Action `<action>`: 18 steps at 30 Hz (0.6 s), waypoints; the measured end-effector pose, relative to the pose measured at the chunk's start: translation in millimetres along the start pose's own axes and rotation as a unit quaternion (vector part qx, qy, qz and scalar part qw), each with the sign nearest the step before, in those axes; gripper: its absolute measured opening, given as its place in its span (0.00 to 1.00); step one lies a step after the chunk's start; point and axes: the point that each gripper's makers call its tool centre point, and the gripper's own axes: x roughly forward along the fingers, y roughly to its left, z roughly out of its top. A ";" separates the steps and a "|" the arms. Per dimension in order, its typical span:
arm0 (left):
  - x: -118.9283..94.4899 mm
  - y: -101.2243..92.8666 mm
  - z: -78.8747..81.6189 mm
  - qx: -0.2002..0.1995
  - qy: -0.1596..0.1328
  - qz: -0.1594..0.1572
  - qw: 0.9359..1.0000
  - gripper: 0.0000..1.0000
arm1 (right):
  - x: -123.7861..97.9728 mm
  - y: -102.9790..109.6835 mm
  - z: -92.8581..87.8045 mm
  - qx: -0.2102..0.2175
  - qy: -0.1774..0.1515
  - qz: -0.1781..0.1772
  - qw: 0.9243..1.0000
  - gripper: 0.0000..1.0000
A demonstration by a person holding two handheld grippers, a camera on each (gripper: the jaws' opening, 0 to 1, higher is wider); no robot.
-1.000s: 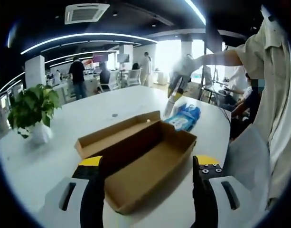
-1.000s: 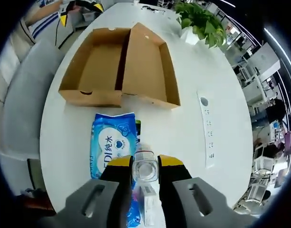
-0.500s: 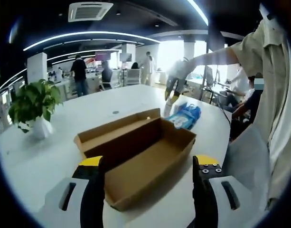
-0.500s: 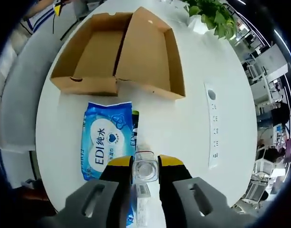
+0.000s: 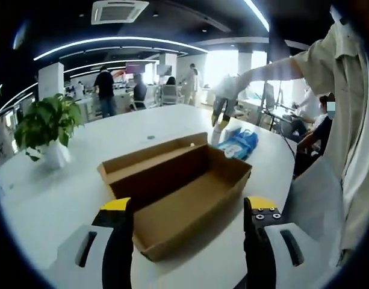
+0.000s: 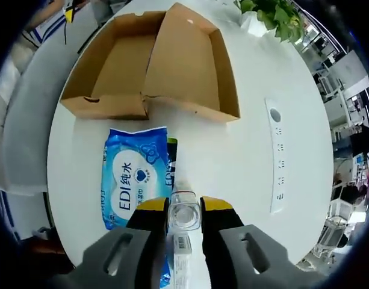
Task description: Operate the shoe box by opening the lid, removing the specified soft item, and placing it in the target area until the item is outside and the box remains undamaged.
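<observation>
The white counter (image 6: pixel 232 162) carries everything here. On it the shoe box (image 5: pixel 184 192) lies open and empty, its lid (image 5: pixel 151 158) folded flat alongside; in the right gripper view the same box (image 6: pixel 118 78) and lid (image 6: pixel 187 69) sit side by side, with a potted plant (image 5: pixel 46 126) beyond and a strip of sockets (image 6: pixel 276 162) set into the counter.

The soft item — a blue pack of wipes (image 6: pixel 133 177) — already rests on the counter just beside the box's short end, outside it and apart from it. In the left gripper view the pack (image 5: pixel 238 143) lies past the box, near the right gripper (image 5: pixel 219 123) held by the person's outstretched arm.

The right gripper (image 6: pixel 184 214) has its jaws closed on a small clear bottle (image 6: pixel 184 215), seen end-on with a labelled body running down between them. It hangs above the counter, over the pack's edge. The left gripper (image 5: pixel 184 241) has its jaws wide apart with nothing between them, straddling the near end of the box from above.

Judging from this, the removal looks done. The risks left are small ones: the bottle is smooth and could slip from the jaws onto the pack or counter, and the left jaws, if lowered or closed carelessly, could crush the thin cardboard wall — the one thing the task forbids.
</observation>
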 end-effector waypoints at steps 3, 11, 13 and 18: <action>0.6 0.5 -0.4 -0.001 -0.001 0.002 1.000 0.76 | -0.4 -0.4 -0.2 0.001 0.001 -0.001 1.000 0.18; 1.9 4.9 -6.2 -0.001 0.010 0.008 1.000 0.75 | -2.4 -4.9 -0.3 0.006 0.001 -0.010 1.000 0.20; 1.9 5.0 -7.2 -0.002 0.011 0.009 1.000 0.75 | -2.8 -4.9 -0.4 0.003 0.001 -0.011 1.000 0.21; 1.2 8.4 -10.7 -0.002 0.018 0.019 1.000 0.75 | -4.2 -6.7 -0.8 0.002 0.003 -0.019 1.000 0.24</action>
